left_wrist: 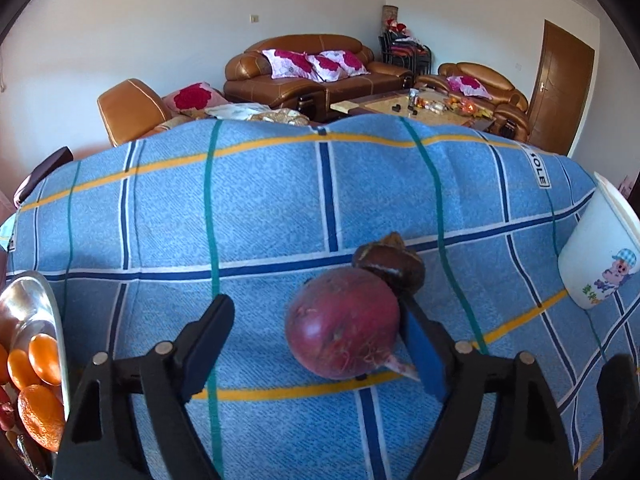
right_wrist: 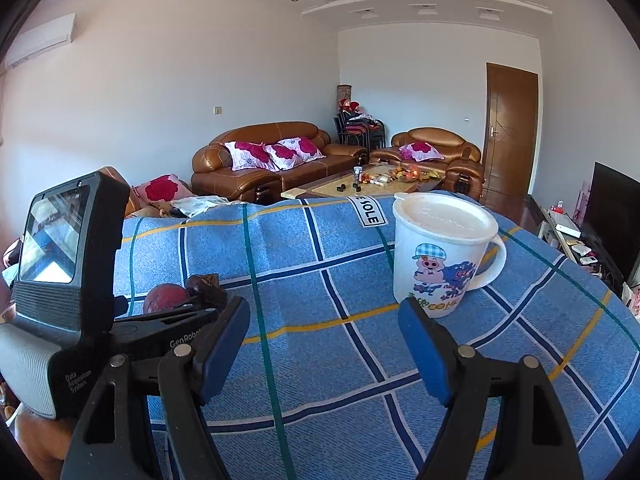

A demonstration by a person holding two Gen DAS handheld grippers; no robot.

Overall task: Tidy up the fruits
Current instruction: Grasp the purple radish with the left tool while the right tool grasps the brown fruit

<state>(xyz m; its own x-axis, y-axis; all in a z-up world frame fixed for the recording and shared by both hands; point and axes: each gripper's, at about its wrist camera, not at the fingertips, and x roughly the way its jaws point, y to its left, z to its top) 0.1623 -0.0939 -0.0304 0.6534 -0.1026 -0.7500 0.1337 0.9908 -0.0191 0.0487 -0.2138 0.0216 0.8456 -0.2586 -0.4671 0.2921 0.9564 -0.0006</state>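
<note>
Round fruit point(left_wrist: 344, 322) on the tablecloth point(left_wrist: 260, 216), between the left gripper point(left_wrist: 316, 344) fingers, against the right-hand finger point(left_wrist: 422, 354), apart from the left-hand one. Wrinkled fruit point(left_wrist: 390, 266) just behind, touching. Metal bowl point(left_wrist: 30, 306) of oranges point(left_wrist: 38, 360) at the far left edge. Lidded mug point(right_wrist: 442, 254) well to the right, beyond the right gripper point(right_wrist: 324, 334). Sofas point(right_wrist: 260, 166) and coffee table point(right_wrist: 360, 184) behind the table.

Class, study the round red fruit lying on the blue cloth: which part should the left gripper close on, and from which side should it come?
Grip the red fruit across its widest middle, coming from the near side, angled down. It is round and smooth, so off-centre pads would slip. Keep clear of the stalk and the brown fruit touching its far side. The left gripper already straddles it.
</note>
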